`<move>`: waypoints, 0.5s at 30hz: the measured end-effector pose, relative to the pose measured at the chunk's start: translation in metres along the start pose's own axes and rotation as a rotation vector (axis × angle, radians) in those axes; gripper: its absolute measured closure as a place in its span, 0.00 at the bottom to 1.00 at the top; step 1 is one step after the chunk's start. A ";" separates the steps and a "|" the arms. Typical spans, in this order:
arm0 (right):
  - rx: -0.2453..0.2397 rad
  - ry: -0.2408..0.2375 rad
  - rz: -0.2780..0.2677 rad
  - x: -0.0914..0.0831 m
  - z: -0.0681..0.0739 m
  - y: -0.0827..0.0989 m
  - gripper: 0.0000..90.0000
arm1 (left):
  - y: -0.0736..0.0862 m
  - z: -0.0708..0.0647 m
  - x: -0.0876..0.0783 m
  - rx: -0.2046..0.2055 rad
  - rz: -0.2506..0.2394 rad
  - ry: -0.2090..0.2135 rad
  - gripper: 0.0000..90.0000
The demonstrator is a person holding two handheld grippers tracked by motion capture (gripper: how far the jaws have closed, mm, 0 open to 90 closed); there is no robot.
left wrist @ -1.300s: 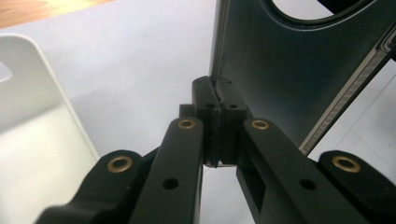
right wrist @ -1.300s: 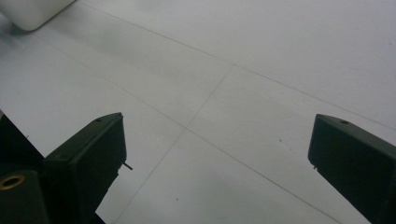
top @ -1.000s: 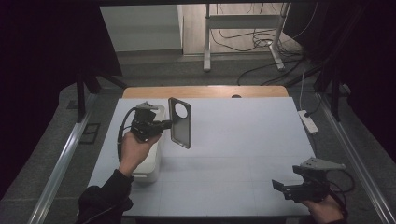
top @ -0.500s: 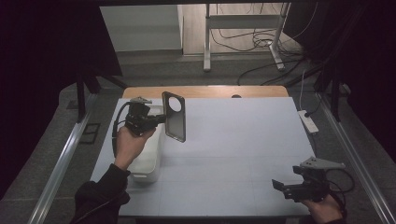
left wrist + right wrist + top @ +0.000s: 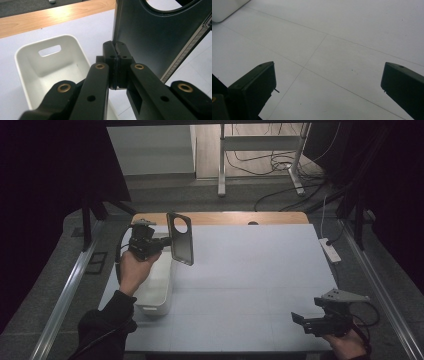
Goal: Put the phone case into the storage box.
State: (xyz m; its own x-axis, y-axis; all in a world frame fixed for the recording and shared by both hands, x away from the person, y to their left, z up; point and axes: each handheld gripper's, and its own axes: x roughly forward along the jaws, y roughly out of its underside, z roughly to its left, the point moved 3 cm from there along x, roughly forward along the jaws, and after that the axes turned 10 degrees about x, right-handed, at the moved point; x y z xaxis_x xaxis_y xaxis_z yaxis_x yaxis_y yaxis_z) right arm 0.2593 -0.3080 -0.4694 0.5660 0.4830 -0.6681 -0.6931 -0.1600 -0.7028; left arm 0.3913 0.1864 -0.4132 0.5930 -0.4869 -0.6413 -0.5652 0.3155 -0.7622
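A dark flat cover [image 5: 181,239] with a round hole near its top hangs upright above the table's left side. My left gripper [image 5: 167,243] is shut on its left edge. In the left gripper view the two pads [image 5: 115,47] pinch the thin edge of the cover [image 5: 155,37]. Below and to the left sits an empty white bin [image 5: 32,67] with a handle slot. The bin [image 5: 155,290] lies under the person's left hand. My right gripper [image 5: 300,320] rests near the front right corner, jaws wide apart [image 5: 328,80] over bare table, nothing between them.
A white power strip [image 5: 330,249] lies at the table's right edge. A wooden strip [image 5: 225,217] runs along the far edge. Beyond it stand desk legs and loose cables [image 5: 270,165]. A corner of the bin [image 5: 224,8] appears in the right gripper view.
The left hand has carried the cover a little to the left and farther away, above the bin's far end. The right gripper has stayed put.
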 end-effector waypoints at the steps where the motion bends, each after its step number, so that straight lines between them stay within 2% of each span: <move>1: 0.000 0.000 0.001 0.000 0.000 0.000 0.00 | 0.000 0.001 0.000 -0.002 0.001 -0.002 0.99; 15: -0.001 -0.002 0.012 0.001 0.000 0.000 0.01 | 0.000 0.017 0.000 -0.029 0.000 -0.039 0.99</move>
State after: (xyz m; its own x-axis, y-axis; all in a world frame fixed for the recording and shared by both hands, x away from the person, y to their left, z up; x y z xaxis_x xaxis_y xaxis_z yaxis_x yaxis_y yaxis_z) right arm 0.2599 -0.3078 -0.4701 0.5564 0.4827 -0.6763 -0.6999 -0.1665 -0.6946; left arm 0.4013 0.2006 -0.4147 0.6150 -0.4544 -0.6445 -0.5808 0.2917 -0.7600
